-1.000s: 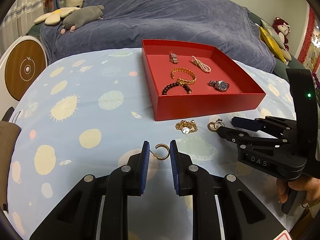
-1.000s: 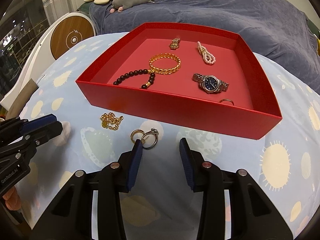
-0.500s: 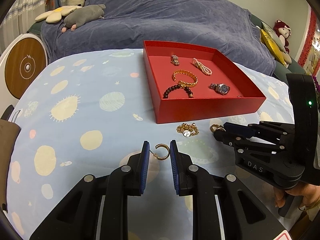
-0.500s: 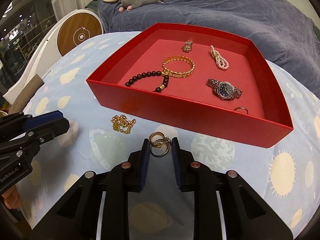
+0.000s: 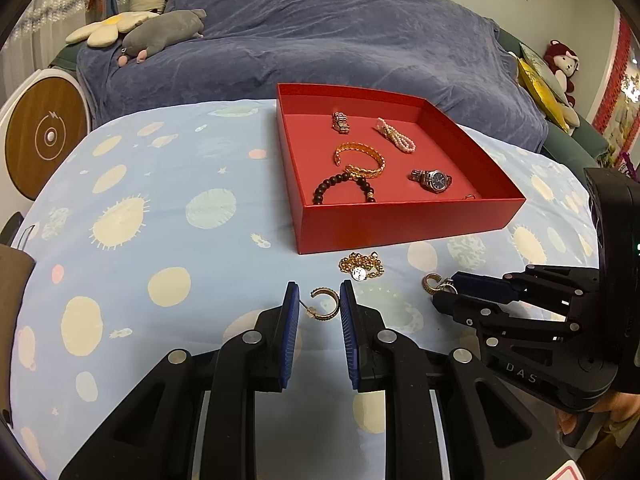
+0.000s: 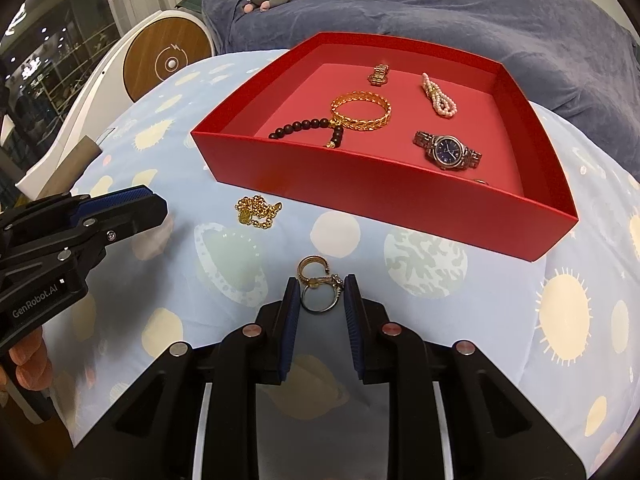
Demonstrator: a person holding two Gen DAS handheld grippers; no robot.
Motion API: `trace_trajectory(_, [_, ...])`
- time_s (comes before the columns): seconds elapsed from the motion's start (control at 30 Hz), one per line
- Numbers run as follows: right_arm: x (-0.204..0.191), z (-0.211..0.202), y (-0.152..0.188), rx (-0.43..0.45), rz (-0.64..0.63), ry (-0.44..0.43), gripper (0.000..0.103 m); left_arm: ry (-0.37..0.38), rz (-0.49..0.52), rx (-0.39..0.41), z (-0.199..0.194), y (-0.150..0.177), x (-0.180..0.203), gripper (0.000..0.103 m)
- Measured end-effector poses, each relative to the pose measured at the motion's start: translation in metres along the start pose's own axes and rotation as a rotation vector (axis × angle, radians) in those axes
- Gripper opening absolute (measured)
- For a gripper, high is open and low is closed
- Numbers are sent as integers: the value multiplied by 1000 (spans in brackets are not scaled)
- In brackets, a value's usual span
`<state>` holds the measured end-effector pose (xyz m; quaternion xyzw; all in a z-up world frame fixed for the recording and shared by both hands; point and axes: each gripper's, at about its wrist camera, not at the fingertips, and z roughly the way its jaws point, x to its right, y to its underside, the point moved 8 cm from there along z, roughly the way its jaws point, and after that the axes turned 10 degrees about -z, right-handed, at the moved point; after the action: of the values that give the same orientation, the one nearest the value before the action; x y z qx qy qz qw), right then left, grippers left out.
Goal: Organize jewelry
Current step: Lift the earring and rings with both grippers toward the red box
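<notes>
- Left gripper [image 5: 319, 309]: jaws narrow, clamped on the gold hoop earring [image 5: 325, 304], on the bench [image 5: 120, 248].
- Right gripper [image 6: 320, 296]: jaws just closed, now gripping the silver ring [image 6: 320, 300]; a gold ring [image 6: 310, 268] touches it.
- Red tray [image 6: 360, 196] beyond; gold chain [image 6: 256, 210] near its front wall.

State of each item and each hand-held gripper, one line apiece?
Left hand-held gripper: shut on gold hoop earring.
Right hand-held gripper: jaws just closed, shut on silver ring.
Gold chain: loose on tablecloth.
Red tray: open, holding jewelry.
Watch: lying in tray.
</notes>
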<state>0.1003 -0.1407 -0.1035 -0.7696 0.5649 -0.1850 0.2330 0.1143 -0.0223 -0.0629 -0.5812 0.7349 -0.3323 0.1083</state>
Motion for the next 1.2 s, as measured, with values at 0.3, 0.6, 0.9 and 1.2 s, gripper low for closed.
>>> trace_trajectory(0.3, [5,-26,-1,33,19,-32,22,17,0,9,-2,-6,8,18])
trace_trajectory(0.6, [30,-56,-8,102,69,-16,17,41,4,25,-4,-15,25,18])
trace_trajectory(0.9, [26,-51,-1,68,55,-25,23,68,-8,77,-15,-40,42,18])
trace_trajectory(1.2, [7,-21,26,-17,-10,-23,29,65,-4,54,-9,-35,40,18])
